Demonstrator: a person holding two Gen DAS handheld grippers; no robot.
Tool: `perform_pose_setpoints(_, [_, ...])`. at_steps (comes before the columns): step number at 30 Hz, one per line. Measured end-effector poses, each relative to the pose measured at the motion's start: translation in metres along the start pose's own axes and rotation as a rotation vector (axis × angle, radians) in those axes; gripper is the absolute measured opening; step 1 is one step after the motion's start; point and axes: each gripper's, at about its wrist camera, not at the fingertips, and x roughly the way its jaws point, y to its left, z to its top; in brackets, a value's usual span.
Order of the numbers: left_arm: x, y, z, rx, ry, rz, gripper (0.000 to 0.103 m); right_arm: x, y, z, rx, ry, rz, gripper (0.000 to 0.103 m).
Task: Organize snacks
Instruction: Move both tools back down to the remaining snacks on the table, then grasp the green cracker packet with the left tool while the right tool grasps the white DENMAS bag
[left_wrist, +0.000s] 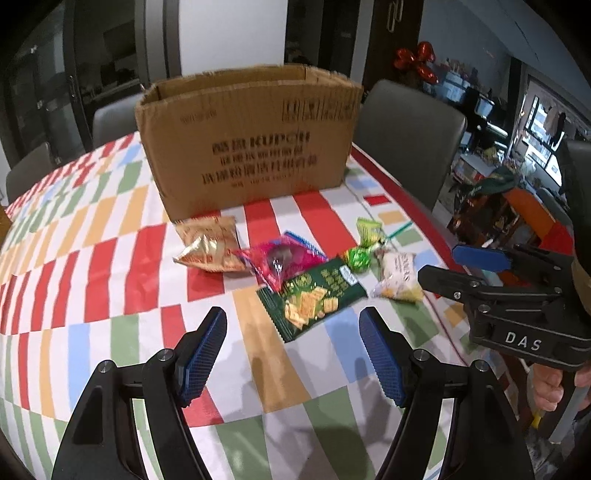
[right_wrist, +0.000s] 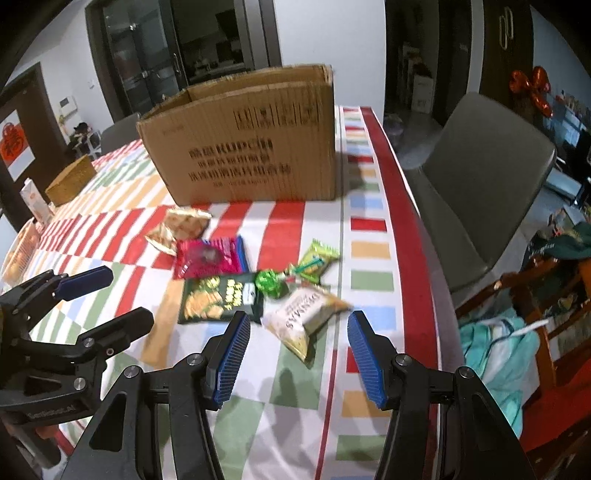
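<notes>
An open cardboard box (left_wrist: 247, 140) (right_wrist: 251, 144) stands on the checked tablecloth. In front of it lie several snacks: a tan packet (left_wrist: 208, 245) (right_wrist: 181, 227), a pink packet (left_wrist: 277, 260) (right_wrist: 208, 256), a dark green cracker packet (left_wrist: 314, 295) (right_wrist: 219, 295), a green wrapped candy (left_wrist: 356, 258) (right_wrist: 271, 282), a light green packet (left_wrist: 369, 230) (right_wrist: 317, 258) and a white-yellow packet (left_wrist: 397, 280) (right_wrist: 306, 317). My left gripper (left_wrist: 293, 332) is open, just short of the dark green packet. My right gripper (right_wrist: 299, 332) is open, just short of the white-yellow packet. It shows in the left wrist view (left_wrist: 454, 266).
Grey chairs (right_wrist: 484, 192) (left_wrist: 410, 140) stand at the table's right and far sides. A small woven box (right_wrist: 72, 181) and a carton (right_wrist: 35, 201) sit at the far left of the table. Clutter and a wooden chair (right_wrist: 546, 295) lie off the right edge.
</notes>
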Motion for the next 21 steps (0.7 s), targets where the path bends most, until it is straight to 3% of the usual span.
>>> perform_pose_setpoints(9, [0.027, -0.003, 0.004, 0.097, 0.039, -0.099, 0.071, 0.017, -0.007, -0.004, 0.048, 0.044, -0.02, 0.056])
perform_pose_setpoints(21, [0.057, -0.023, 0.032, 0.371, 0.091, -0.159, 0.065, 0.028, -0.014, 0.0, 0.117, 0.055, -0.02, 0.056])
